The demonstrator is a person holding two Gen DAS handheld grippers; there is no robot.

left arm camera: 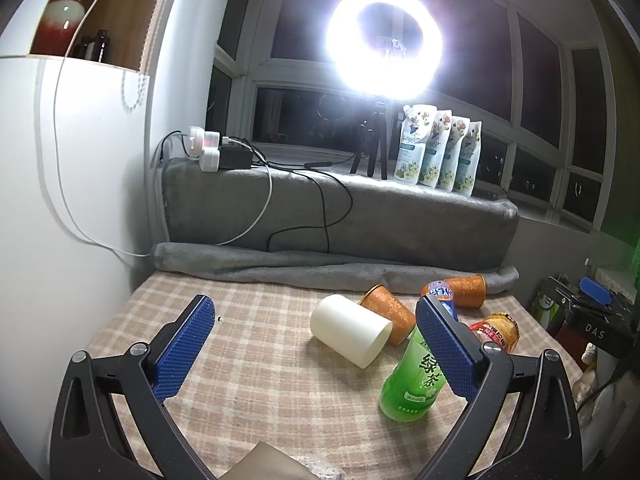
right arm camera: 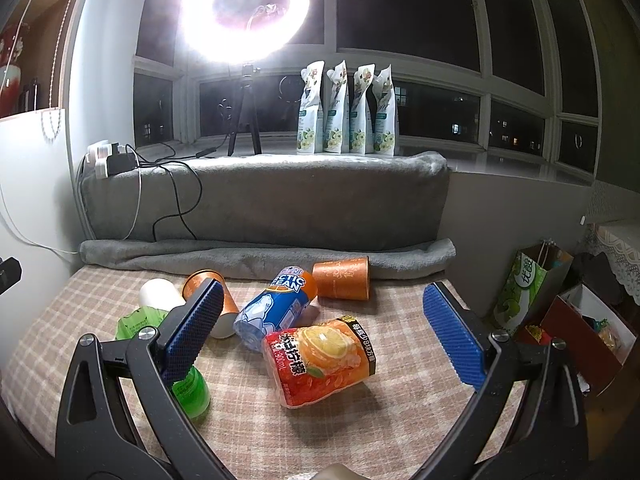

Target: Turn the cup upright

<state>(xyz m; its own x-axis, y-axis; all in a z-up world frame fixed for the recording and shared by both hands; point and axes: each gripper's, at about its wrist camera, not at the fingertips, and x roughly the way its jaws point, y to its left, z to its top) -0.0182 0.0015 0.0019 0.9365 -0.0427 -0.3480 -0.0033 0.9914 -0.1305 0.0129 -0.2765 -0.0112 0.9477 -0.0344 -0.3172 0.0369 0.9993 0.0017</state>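
Hovering units: left gripper (left arm camera: 316,344) and right gripper (right arm camera: 323,328) hang above the checked bench (left arm camera: 248,380); neither touches any item.
Left jaws: wide apart, nothing between the blue pads.
Right jaws: wide apart, nothing between the blue pads.
White cup (left arm camera: 349,330): lies on its side near the bench centre, open mouth toward the camera's lower right in the left wrist view; it touches the near orange cup behind it.
Near orange cup (left arm camera: 388,314): lies on its side, tilted, beside the white cup.
Far orange cup (right arm camera: 341,275): lies on its side at the back of the bench, against the rolled grey blanket (right arm camera: 264,254).
Green tea bottle (left arm camera: 412,384): lies in front of the white cup, partly hidden by the left gripper's right pad.
Arctic Ocean bottle (right arm camera: 276,306): lies on its side between the two orange cups.
Orange drink bottle (right arm camera: 320,360): lies on its side, nearest the right wrist camera, just in front of the Arctic Ocean bottle.
Windowsill: ring light (right arm camera: 244,8) on a tripod, lit; four refill pouches (right arm camera: 346,110) stand upright in a row beside it.
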